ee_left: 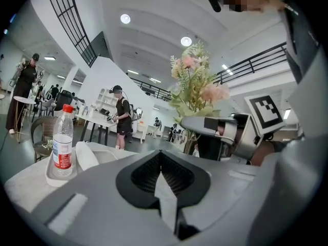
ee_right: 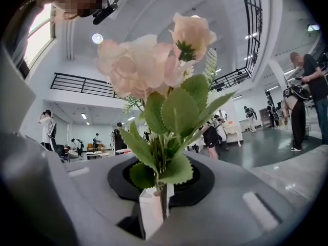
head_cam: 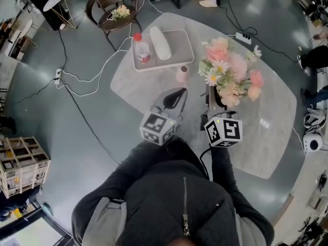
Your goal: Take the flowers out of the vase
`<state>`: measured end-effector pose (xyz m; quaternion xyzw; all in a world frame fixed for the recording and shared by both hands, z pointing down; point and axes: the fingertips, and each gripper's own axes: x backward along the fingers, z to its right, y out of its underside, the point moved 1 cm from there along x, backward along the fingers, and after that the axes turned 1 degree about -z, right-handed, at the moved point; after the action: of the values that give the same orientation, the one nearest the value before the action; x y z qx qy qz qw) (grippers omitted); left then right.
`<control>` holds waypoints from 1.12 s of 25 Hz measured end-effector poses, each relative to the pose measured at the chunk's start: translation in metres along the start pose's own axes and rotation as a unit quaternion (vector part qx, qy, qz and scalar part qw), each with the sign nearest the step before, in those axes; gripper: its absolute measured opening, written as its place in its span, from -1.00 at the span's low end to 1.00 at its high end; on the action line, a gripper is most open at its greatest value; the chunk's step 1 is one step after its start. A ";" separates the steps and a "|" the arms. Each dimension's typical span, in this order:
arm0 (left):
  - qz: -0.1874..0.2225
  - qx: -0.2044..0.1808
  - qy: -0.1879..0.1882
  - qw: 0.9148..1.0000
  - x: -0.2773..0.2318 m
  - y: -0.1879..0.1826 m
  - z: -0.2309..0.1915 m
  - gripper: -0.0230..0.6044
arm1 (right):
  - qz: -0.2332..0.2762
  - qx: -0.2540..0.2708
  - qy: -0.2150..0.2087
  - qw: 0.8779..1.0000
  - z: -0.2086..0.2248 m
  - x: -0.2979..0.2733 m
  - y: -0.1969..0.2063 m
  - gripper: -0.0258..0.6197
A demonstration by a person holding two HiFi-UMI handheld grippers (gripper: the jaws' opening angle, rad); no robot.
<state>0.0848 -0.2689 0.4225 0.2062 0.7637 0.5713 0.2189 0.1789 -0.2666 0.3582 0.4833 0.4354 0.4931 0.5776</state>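
Flowers (ee_right: 154, 70) are clamped low on their stems between the white pads of the right hand-held gripper (ee_right: 156, 209). Its jaws are pressed onto the bundle, and the leaves and pink blooms rise straight above them.

The left hand-held gripper (ee_left: 165, 188) is just beside it. Its jaws are together with nothing between them.

A dark shape (head_cam: 219, 99) directly under the right jaws may be the vase. I cannot tell whether the stem ends are clear of it.

To do the step well, I would hold that low grip firm and draw the bundle out along the line of the stems, not sideways, so no leaf or stem catches the rim. If the vase starts to come up too, the free left hand-held gripper could steady it.

On the worktop (head_cam: 154, 88), a pink cup (head_cam: 182, 74) stands ahead of the left jaws. A tray (head_cam: 182, 42) with a bottle (head_cam: 142, 49) lies beyond it. Swing the blooms away from both.
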 end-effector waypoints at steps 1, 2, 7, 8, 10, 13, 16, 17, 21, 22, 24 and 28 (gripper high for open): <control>0.000 -0.001 0.000 1.000 0.001 0.001 0.003 -0.92 | -0.006 -0.001 0.004 1.000 0.000 0.006 0.007 -0.65; -0.001 -0.001 -0.001 1.000 0.003 0.003 0.006 -0.92 | -0.011 0.000 0.008 1.000 0.001 0.011 0.014 -0.65; -0.007 0.004 -0.006 1.000 0.013 0.016 0.021 -0.92 | -0.041 0.005 0.026 0.999 0.003 0.040 0.054 -0.66; -0.008 0.006 -0.008 1.000 0.015 0.019 0.023 -0.92 | -0.048 0.005 0.029 0.998 0.004 0.044 0.062 -0.66; -0.011 0.008 -0.013 1.000 0.017 0.023 0.026 -0.92 | -0.062 0.003 0.032 0.998 0.005 0.051 0.077 -0.66; -0.015 0.009 -0.017 1.000 0.021 0.028 0.030 -0.92 | -0.083 -0.003 0.034 0.996 0.008 0.061 0.098 -0.66; -0.016 0.008 -0.021 1.000 0.024 0.032 0.033 -0.92 | -0.101 -0.014 0.033 0.994 0.007 0.068 0.112 -0.66; -0.017 0.008 -0.024 1.000 0.026 0.034 0.034 -0.92 | -0.106 -0.016 0.033 0.994 0.006 0.070 0.115 -0.66; -0.018 0.008 -0.031 0.999 0.031 0.035 0.034 -0.92 | -0.111 -0.020 0.028 0.993 -0.001 0.074 0.119 -0.67; -0.018 0.008 -0.030 0.999 0.032 0.035 0.035 -0.92 | -0.112 -0.021 0.026 0.993 -0.002 0.074 0.119 -0.67; -0.019 0.008 -0.030 0.999 0.034 0.035 0.036 -0.92 | -0.113 -0.023 0.024 0.993 -0.004 0.074 0.120 -0.67; -0.021 0.009 -0.031 0.999 0.034 0.037 0.037 -0.92 | -0.112 -0.021 0.021 0.993 -0.005 0.074 0.118 -0.67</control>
<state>0.0798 -0.2112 0.4455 0.2091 0.7658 0.5532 0.2524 0.1662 -0.1875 0.4722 0.4083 0.4884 0.4447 0.6301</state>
